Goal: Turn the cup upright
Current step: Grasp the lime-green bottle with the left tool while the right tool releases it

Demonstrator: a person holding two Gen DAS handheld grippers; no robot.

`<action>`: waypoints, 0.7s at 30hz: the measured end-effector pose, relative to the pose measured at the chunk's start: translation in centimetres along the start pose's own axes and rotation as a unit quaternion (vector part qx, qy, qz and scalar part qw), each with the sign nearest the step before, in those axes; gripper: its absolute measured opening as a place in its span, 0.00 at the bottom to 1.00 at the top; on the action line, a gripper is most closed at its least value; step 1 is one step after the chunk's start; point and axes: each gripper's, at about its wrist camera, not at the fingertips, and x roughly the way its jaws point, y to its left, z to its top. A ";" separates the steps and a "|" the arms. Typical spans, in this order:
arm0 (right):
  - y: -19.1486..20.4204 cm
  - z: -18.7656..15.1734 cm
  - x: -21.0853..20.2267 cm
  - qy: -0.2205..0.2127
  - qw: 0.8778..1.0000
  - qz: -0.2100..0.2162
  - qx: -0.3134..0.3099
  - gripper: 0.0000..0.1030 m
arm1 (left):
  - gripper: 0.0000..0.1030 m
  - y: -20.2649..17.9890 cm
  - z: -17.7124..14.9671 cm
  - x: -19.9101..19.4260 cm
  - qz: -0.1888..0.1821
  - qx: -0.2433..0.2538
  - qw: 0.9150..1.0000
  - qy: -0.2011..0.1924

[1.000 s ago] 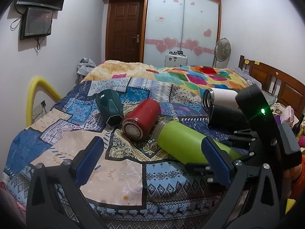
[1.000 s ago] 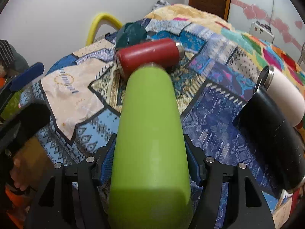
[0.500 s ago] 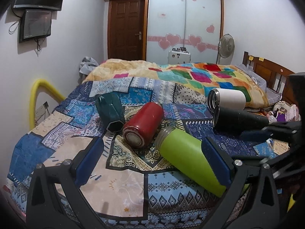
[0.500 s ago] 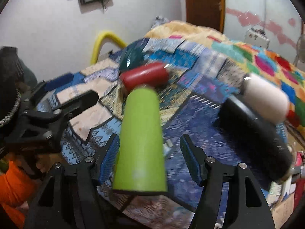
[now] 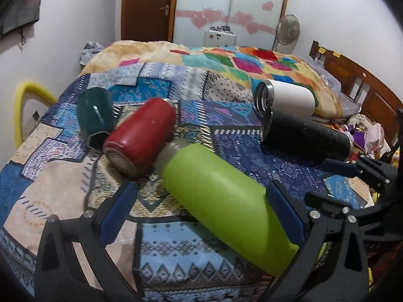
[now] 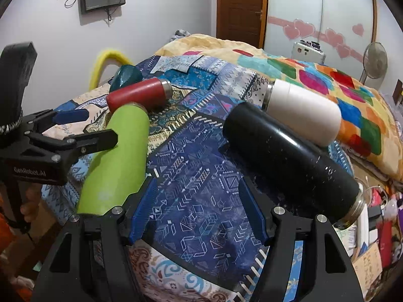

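Observation:
Several cups lie on their sides on the patterned bedspread. A lime-green cup [image 5: 221, 201] lies nearest, between the open jaws of my left gripper [image 5: 201, 209], its base toward me; it also shows in the right wrist view [image 6: 118, 156]. Behind it lie a red cup [image 5: 141, 136], a dark green cup [image 5: 94, 115], a white cup [image 5: 284, 98] and a black cup [image 5: 304, 136]. My right gripper [image 6: 199, 206] is open and empty over the quilt, with the green cup to its left and the black cup [image 6: 289, 158] to its right.
The bed's front edge is just below the grippers. A yellow rail [image 5: 24, 100] stands at the bed's left side. A wooden headboard [image 5: 360, 85] and clutter are on the right. A folded colourful blanket [image 5: 226, 63] lies at the back.
My right gripper let go of the lime-green cup, opened and moved right. The cup lies on the bed. My left gripper moved forward so its jaws straddle the cup.

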 end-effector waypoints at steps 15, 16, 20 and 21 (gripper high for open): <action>1.3 -2.0 0.3 -0.013 0.999 0.051 0.005 0.62 | 1.00 -2.3 1.3 4.1 -0.035 0.024 0.995 0.089; 1.2 -2.1 0.2 -0.014 0.999 0.046 0.005 0.62 | 0.96 -2.4 1.5 4.3 -0.033 0.031 0.995 0.094; -0.2 -2.7 -0.5 -0.025 0.999 0.019 0.023 0.62 | 0.89 -2.7 2.0 5.0 -0.028 0.062 0.991 0.115; -0.8 -2.8 -0.8 -0.030 0.999 0.011 0.032 0.62 | 0.89 -2.7 2.0 5.1 -0.028 0.066 0.990 0.120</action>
